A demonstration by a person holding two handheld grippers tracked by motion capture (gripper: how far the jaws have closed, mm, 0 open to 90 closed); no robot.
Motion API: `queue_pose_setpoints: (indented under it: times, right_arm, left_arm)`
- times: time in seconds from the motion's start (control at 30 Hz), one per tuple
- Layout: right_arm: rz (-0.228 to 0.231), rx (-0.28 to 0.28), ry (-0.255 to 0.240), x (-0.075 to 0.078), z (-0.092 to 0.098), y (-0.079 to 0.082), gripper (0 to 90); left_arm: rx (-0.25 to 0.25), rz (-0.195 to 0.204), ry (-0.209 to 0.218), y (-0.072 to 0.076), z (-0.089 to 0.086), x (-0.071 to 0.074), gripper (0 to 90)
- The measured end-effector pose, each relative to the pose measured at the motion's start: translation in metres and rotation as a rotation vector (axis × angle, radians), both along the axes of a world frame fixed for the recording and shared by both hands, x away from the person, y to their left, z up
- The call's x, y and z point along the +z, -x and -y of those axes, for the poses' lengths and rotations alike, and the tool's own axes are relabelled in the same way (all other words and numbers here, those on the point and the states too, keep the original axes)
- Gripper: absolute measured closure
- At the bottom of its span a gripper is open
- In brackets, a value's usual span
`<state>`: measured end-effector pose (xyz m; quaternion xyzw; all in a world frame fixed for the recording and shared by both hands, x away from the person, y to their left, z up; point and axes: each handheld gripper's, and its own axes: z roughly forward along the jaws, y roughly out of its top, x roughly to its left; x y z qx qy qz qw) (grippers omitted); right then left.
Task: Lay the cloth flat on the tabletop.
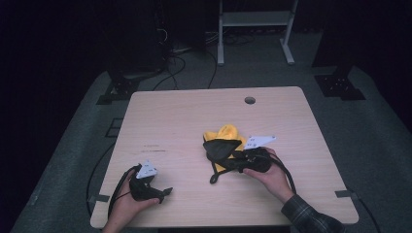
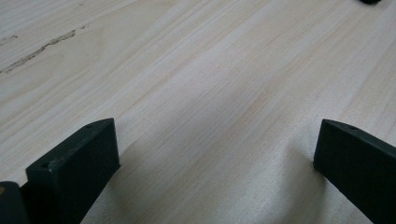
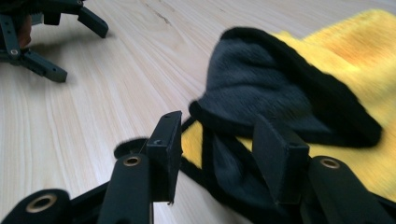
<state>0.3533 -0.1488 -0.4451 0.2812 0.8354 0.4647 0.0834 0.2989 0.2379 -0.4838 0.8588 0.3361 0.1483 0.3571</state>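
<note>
Right hand-held gripper half-spread, straddling black cloth on yellow cloth, not visibly pinching. Left hand-held gripper spread wide, well apart on tabletop.

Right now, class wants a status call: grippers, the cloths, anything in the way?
Left gripper open, resting on bare table. Right gripper part open, black cloth between its jaws; grip unclear. Yellow cloth underneath. Nothing in the way.

A light wooden table carries a yellow cloth edged in black.
</note>
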Motion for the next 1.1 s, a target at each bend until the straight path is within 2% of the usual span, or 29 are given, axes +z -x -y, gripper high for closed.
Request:
queue_pose_setpoints:
  times: [0.3, 0.33, 0.4, 0.43, 0.47, 0.53, 0.57, 0.67, 0.77, 0.87, 0.9, 0.93, 1.1]
  right_arm:
    - [0.024, 0.018, 0.032, -0.004, -0.032, -0.011, 46.7]
    - [0.024, 0.019, 0.041, -0.005, -0.035, -0.011, 46.1]
    - [0.053, 0.016, 0.103, -0.013, -0.045, -0.012, 46.1]
    - [0.053, 0.016, 0.103, -0.013, -0.045, -0.012, 46.1]
    - [0.084, 0.008, 0.144, -0.017, -0.049, -0.014, 60.7]
    - [0.095, 0.003, 0.155, -0.017, -0.05, -0.014, 64.1]
    - [0.091, -0.009, 0.156, -0.018, -0.049, -0.015, 72.2]
    - [0.076, -0.025, 0.13, -0.013, -0.044, -0.016, 82.2]
    - [0.067, -0.032, 0.113, -0.009, -0.04, -0.016, 83.2]
    - [0.056, -0.047, 0.069, 0.0, -0.03, -0.014, 83.6]
    - [0.056, -0.047, 0.069, 0.0, -0.03, -0.014, 83.6]
    - [0.057, -0.051, 0.045, 0.005, -0.024, -0.013, 83.6]
    - [0.054, -0.068, 0.023, 0.013, -0.009, -0.012, 83.6]
  left_arm:
    - [0.0, 0.0, 0.0, 0.0, 0.0, 0.0, 0.0]
    - [0.0, 0.0, 0.0, 0.0, 0.0, 0.0, 0.0]
    - [0.0, 0.0, 0.0, 0.0, 0.0, 0.0, 0.0]
    - [0.0, 0.0, 0.0, 0.0, 0.0, 0.0, 0.0]
    - [0.0, 0.0, 0.0, 0.0, 0.0, 0.0, 0.0]
    - [0.0, 0.0, 0.0, 0.0, 0.0, 0.0, 0.0]
    - [0.0, 0.0, 0.0, 0.0, 0.0, 0.0, 0.0]
    - [0.0, 0.0, 0.0, 0.0, 0.0, 0.0, 0.0]
    - [0.0, 0.0, 0.0, 0.0, 0.0, 0.0, 0.0]
    - [0.001, 0.0, 0.002, 0.0, 0.0, 0.0, 0.0]
    - [0.001, 0.0, 0.002, 0.0, 0.0, 0.0, 0.0]
    - [0.001, 0.0, 0.002, 0.0, 0.0, 0.0, 0.0]
    - [0.0, 0.0, 0.0, 0.0, 0.0, 0.0, 0.0]
